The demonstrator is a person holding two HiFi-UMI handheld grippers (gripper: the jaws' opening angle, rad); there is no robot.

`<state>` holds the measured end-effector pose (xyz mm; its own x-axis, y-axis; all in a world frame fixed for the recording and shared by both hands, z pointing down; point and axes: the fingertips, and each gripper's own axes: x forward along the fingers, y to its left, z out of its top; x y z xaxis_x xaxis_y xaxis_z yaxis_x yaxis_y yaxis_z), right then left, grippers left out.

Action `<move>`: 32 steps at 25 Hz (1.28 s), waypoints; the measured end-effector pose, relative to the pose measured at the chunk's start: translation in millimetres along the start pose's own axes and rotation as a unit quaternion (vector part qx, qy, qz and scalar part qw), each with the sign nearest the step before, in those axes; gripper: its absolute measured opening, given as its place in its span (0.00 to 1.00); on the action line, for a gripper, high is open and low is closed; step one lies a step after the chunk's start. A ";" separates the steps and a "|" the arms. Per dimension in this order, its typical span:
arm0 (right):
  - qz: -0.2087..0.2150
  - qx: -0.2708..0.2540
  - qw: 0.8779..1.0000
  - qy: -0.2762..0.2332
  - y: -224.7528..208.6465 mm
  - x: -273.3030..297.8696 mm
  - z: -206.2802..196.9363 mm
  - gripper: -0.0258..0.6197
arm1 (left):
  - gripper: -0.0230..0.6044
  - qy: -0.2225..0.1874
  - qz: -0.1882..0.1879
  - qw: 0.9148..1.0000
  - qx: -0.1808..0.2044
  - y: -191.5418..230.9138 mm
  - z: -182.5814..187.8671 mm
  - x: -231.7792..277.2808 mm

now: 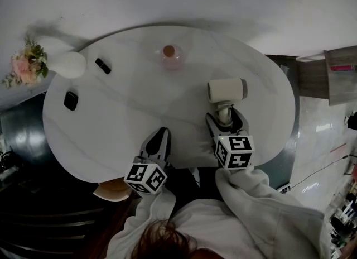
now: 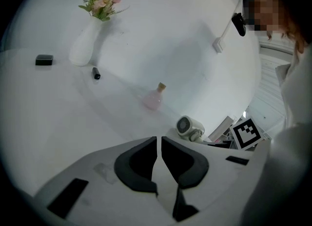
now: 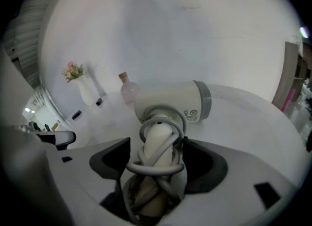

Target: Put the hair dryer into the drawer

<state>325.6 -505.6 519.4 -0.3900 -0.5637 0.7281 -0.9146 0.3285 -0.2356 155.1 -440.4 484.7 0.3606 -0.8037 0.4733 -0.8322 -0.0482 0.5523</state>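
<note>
- One hair dryer (image 1: 227,91), with one cord wound round its handle.
- One pink bottle (image 1: 170,56).
- One white vase (image 1: 68,64), with one bunch of flowers (image 1: 28,62).
- Two small black things: one flat box (image 1: 71,100), one short tube (image 1: 102,66).
- Two grippers: left gripper (image 1: 161,135), right gripper (image 1: 226,116), each with two jaws and one marker cube.
- One round white surface (image 1: 128,118).
</note>
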 end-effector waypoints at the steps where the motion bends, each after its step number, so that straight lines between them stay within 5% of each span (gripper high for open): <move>1: -0.009 0.003 1.000 -0.002 -4.1 -0.3 0.2 0.58 | 0.10 -0.001 0.001 1.000 -0.001 0.0 -0.2 0.3; 7: -0.022 0.005 1.000 -0.004 -13.8 -2.5 0.3 0.49 | 0.10 -0.012 0.009 1.000 0.000 -2.1 0.3 -4.0; 32: -0.016 0.001 1.000 -0.017 -16.8 -4.7 2.4 0.46 | 0.10 -0.091 0.050 0.995 -0.011 15.5 10.9 -59.4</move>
<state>342.5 -510.3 518.4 -0.3632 -0.5994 0.7133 -0.9271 0.3084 -0.2129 116.3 -399.9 457.7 0.1932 -0.8982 0.3948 -0.8494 0.0483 0.5256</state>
